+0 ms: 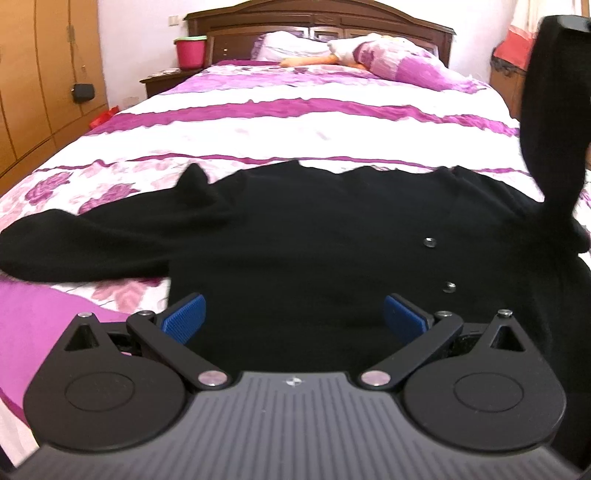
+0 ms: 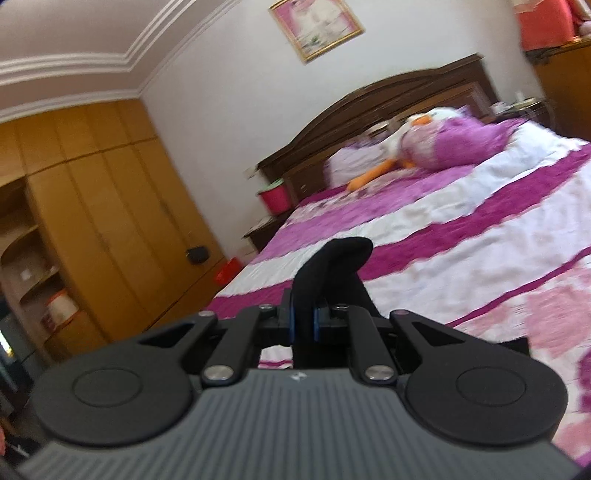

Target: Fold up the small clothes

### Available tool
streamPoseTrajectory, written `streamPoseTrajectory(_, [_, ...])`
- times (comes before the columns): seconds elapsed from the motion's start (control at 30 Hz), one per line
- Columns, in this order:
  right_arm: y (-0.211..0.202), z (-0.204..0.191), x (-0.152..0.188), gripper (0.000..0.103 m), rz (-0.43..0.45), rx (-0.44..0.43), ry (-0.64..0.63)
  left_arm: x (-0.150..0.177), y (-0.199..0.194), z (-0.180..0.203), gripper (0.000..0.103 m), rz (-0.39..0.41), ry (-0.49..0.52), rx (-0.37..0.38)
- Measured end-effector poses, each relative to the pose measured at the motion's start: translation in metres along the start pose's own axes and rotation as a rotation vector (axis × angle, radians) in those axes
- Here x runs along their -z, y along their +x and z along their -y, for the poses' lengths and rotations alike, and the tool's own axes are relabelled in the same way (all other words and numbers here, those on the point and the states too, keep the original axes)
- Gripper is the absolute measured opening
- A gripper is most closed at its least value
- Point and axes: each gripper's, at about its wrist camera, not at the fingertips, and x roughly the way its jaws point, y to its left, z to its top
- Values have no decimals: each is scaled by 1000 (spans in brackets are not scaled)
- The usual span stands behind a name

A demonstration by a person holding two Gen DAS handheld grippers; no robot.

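A small black cardigan (image 1: pixel 314 236) with silver snap buttons (image 1: pixel 429 242) lies flat on the purple and white bedspread (image 1: pixel 258 140). Its left sleeve (image 1: pixel 74 247) stretches out to the left. My left gripper (image 1: pixel 293 319) is open, its blue pads (image 1: pixel 184 317) just above the cardigan's near hem, touching nothing. My right gripper (image 2: pixel 303 320) is shut on the cardigan's right sleeve (image 2: pixel 332 266) and holds it lifted off the bed. That raised sleeve (image 1: pixel 546 122) shows at the right edge of the left wrist view.
Pillows (image 1: pixel 399 62) and a plush toy (image 2: pixel 391 155) lie by the dark wooden headboard (image 1: pixel 317 22). A pink bucket (image 1: pixel 190 51) stands on the nightstand. A wooden wardrobe (image 2: pixel 92 206) lines the left wall.
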Motion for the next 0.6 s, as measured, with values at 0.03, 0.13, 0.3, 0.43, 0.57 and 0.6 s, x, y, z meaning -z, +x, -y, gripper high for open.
streamPoseTrajectory(0.03, [9,-5,5,11,-18,-12,3,1,0,-3,103,0,-6,-4])
streamPoseTrajectory(0.13, [36,-15,27,11,-90,-37,15,4,-1,-14,103,-3,-24,-16])
streamPoseTrajectory(0.3, [78,-31,69,11,-209,-37,4,10,0,-31,103,-15,-54,-33])
streamPoseTrajectory(0.43, [106,-39,97,12,-274,-20,-23,14,2,-40,103,-28,-77,-38])
streamPoseTrajectory(0.57, [123,-38,115,14,-345,-3,-4,15,4,-43,103,-30,-82,-38])
streamPoseTrajectory(0.6, [125,-37,117,16,-358,11,-2,15,4,-43,103,-27,-81,-37])
